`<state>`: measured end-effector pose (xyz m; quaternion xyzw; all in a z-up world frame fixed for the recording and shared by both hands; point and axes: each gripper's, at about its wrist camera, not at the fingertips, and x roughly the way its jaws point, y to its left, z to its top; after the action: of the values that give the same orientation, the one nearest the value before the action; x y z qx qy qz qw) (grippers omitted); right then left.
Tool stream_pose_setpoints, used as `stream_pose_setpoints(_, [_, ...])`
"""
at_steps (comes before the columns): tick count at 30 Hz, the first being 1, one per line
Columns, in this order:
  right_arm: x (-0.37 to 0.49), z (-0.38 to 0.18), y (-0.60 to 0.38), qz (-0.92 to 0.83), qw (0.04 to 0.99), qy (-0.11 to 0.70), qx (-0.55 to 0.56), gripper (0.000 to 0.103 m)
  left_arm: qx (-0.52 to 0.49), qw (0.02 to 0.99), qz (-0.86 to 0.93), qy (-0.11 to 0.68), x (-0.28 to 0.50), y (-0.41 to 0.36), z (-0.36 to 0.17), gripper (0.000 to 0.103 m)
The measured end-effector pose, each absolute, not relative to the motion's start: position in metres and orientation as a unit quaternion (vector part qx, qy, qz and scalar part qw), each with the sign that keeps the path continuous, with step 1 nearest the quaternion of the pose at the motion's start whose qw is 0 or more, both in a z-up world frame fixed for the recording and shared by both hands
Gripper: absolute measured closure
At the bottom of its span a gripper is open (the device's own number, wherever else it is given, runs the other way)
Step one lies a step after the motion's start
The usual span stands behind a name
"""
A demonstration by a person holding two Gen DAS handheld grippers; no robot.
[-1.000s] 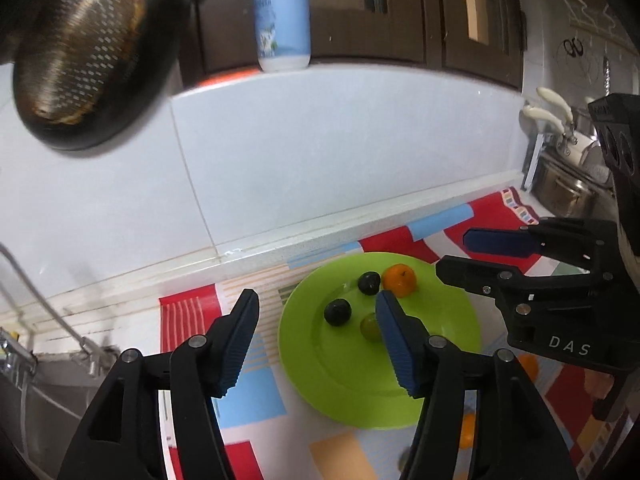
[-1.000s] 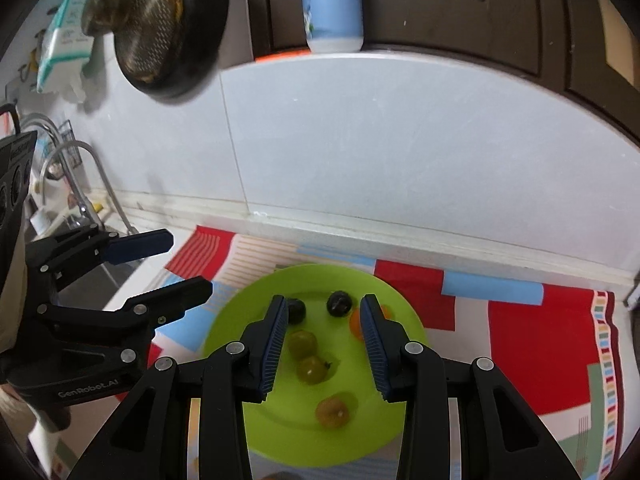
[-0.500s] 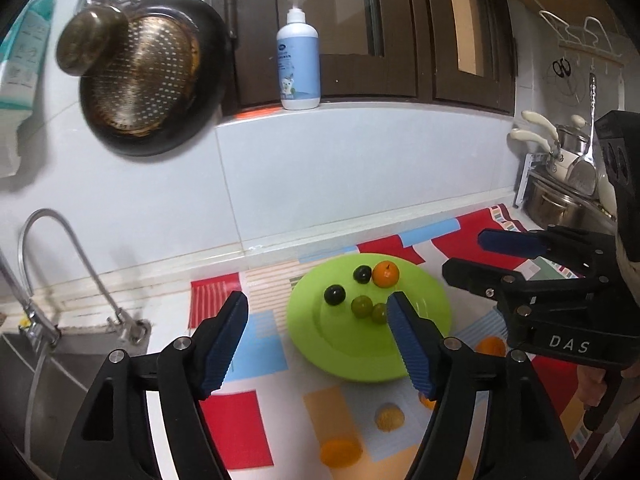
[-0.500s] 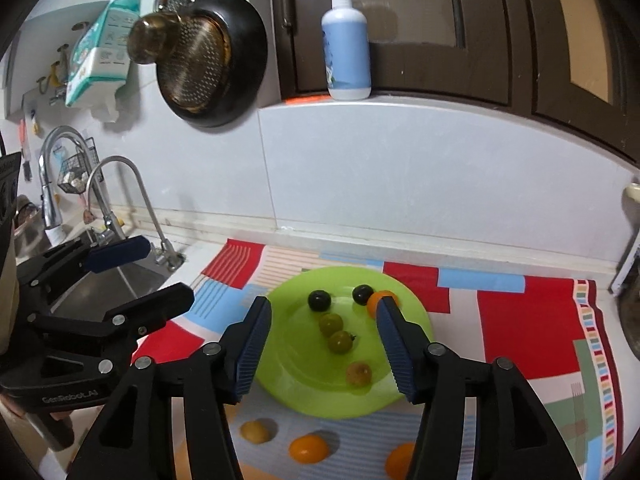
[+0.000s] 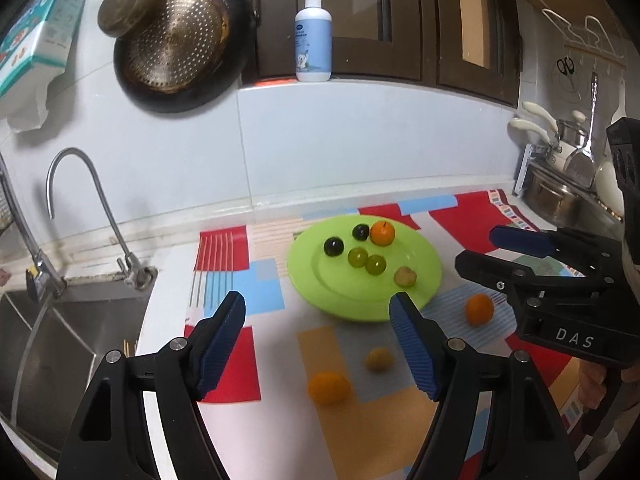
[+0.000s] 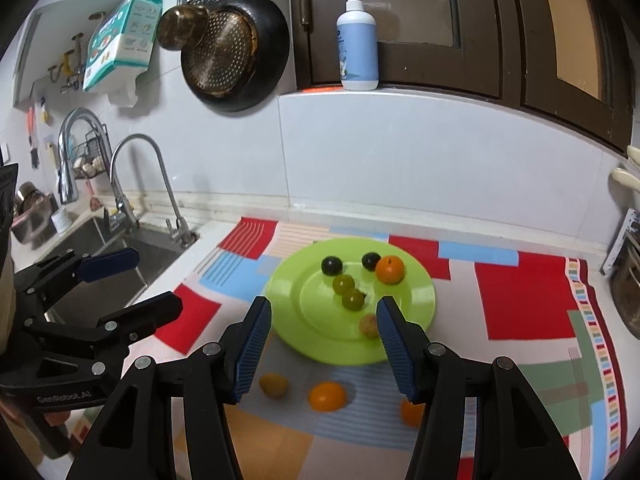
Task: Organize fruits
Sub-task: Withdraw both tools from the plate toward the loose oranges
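So I am looking down at a patchwork mat [image 6: 524,300] spread over the counter, with the sink [image 5: 72,320] off its left edge and the tiled wall behind. The green plate [image 6: 420,304] sits toward the back of the mat, between both tools and the wall, and it already carries six small fruits: two dark ones, an orange one, two green grapes and a pale brownish one near its front rim.

Three fruits lie loose on the mat, just in front of the plate. From the right wrist view, the small yellow fruit [image 6: 274,385] and an orange fruit [image 6: 327,396] rest close together below the gap of my right gripper [image 6: 324,344], and a second orange fruit [image 6: 411,413] is half hidden behind its right finger. They are round, so no axis matters for the grasp.

My right gripper is part open and holds nothing. My left gripper [image 5: 318,340] has just been opening; it stands wider, also empty. In its view the nearer orange fruit [image 5: 328,388] and the yellow fruit [image 5: 378,359] lie between its fingers, lower down, while the other orange fruit [image 5: 479,309] sits closer to the right tool.

I judge the mat in front of the plate gives free room to descend; the plate rim is the nearest edge to mind.
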<state>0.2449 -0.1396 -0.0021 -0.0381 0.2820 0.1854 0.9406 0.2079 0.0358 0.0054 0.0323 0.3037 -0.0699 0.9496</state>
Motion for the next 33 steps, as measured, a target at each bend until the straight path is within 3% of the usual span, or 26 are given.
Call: stream_pose_setpoints(33, [0.252, -0.082, -0.143, 0.191, 0.899, 0.39, -0.061, 0.047, 0.042, 0.914, -0.078, 0.395, 0.216, 0.029, -0.08, 0.028])
